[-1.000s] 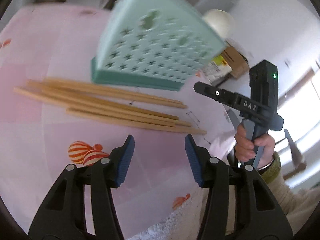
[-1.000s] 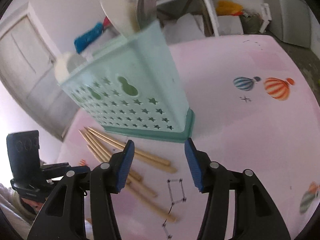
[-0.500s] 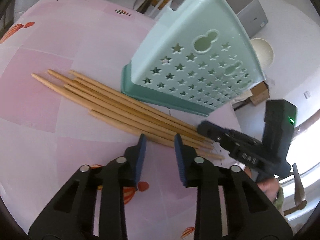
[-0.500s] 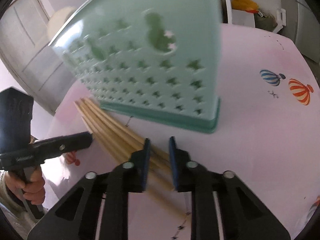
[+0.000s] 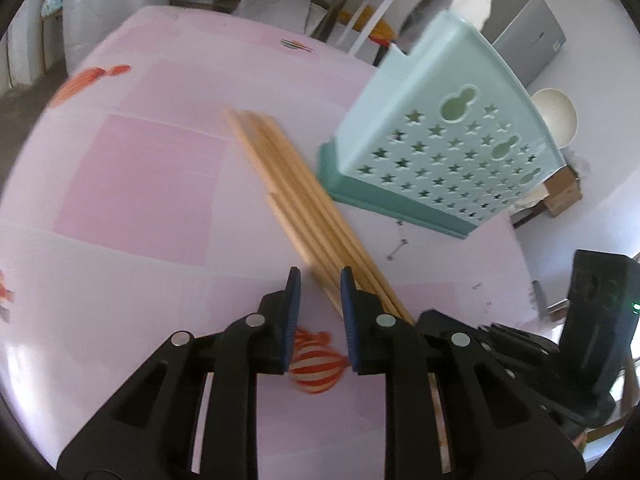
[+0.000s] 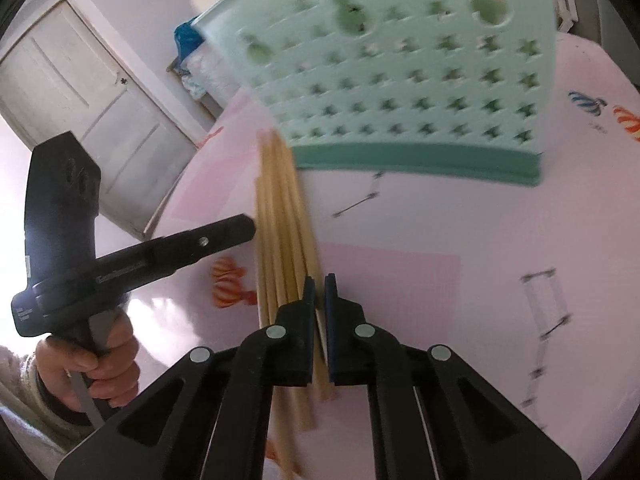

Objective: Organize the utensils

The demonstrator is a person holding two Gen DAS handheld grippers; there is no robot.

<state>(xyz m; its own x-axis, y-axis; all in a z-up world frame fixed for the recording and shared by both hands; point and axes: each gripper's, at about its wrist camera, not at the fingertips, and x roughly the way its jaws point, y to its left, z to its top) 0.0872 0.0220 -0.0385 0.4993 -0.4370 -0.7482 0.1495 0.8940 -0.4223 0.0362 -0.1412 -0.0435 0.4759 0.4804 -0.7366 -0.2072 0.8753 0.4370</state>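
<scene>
Left wrist view. The left gripper (image 5: 317, 292) hangs low over the pink balloon-print tablecloth (image 5: 132, 184), its blue pads parted by a moderate gap; one end of the bundle of pale wooden chopsticks (image 5: 288, 184) lies between or just under the tips, and whether they touch it cannot be told. The chopsticks lie flat, running diagonally toward the mint-green plastic utensil holder with star-shaped cut-outs (image 5: 444, 140), which stands just beside them with spoons in its top.

Right wrist view. The right gripper (image 6: 319, 286) has its pads drawn almost together around one or two sticks of the bundle (image 6: 280, 216) at their near end; the frame is blurred, so firm contact is a judgement. The holder (image 6: 400, 72) stands just beyond the sticks' far ends. The left tool appears at the left edge, its tip beside the bundle.

Technique. Pinch near the stick ends, lift clear of the cloth, tilt upright, then lower into the holder's open top without nudging it.
</scene>
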